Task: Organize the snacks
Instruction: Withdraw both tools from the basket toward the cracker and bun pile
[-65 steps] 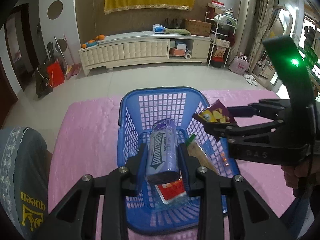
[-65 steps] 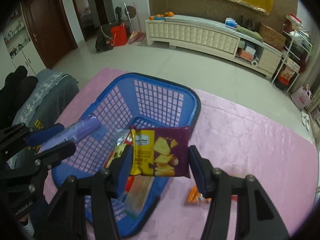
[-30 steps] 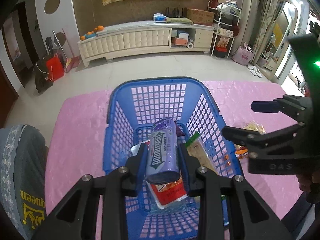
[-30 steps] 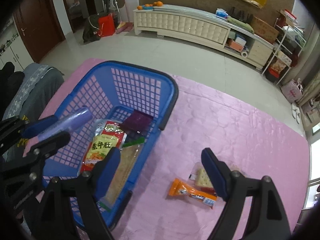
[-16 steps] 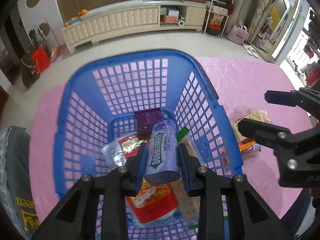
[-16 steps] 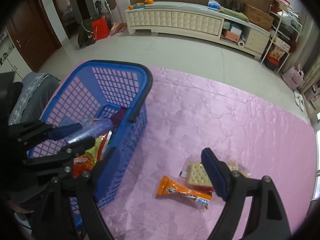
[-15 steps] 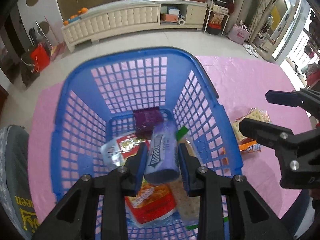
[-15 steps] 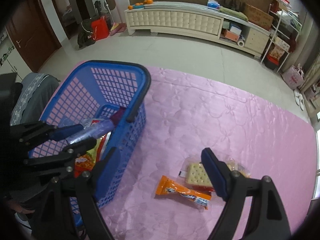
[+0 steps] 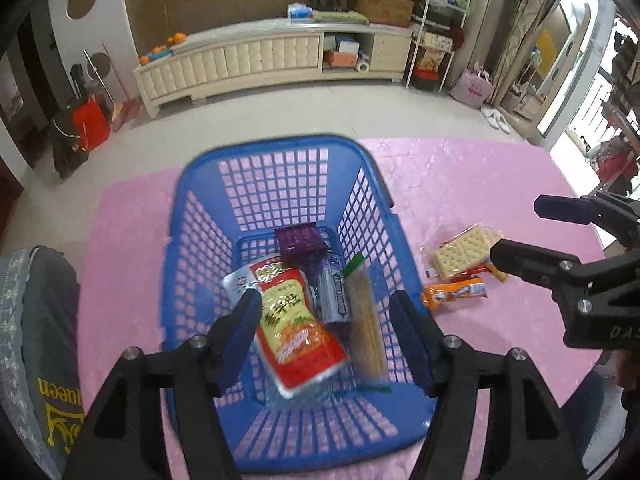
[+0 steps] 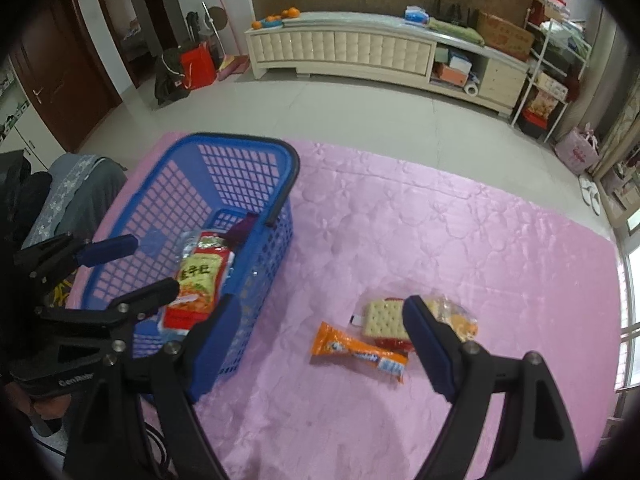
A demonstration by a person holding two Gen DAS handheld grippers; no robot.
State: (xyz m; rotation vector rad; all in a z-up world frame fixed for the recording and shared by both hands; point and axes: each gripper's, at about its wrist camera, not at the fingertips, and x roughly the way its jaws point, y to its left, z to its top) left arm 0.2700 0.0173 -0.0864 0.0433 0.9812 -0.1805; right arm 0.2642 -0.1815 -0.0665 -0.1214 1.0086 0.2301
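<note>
A blue basket [image 9: 276, 152] [image 10: 240, 142] stands on the pink cloth. In it lie a red-and-yellow snack bag [image 9: 294, 324] [image 10: 196, 280], a purple gum tube [image 9: 334, 294], a purple chip packet [image 9: 300, 238] and a long cracker pack [image 9: 366, 320]. My left gripper [image 9: 326, 328] [image 10: 132, 264] is open and empty above the basket. My right gripper [image 10: 320, 328] [image 9: 516, 228] is open and empty above the cloth. An orange bar [image 10: 360, 352] [image 9: 456, 292] and a cracker pack [image 10: 384, 320] [image 9: 464, 252] lie on the cloth to the right of the basket.
The pink cloth [image 10: 460, 232] covers the table, with its far edge toward a tiled floor. A person's grey clothing [image 9: 36, 320] is at the left. A long white cabinet [image 10: 360, 52] stands against the far wall.
My left gripper has opened and the purple gum tube has dropped into the basket. Earlier the right gripper let the purple chip packet go into the basket and moved right, over the loose snacks.
</note>
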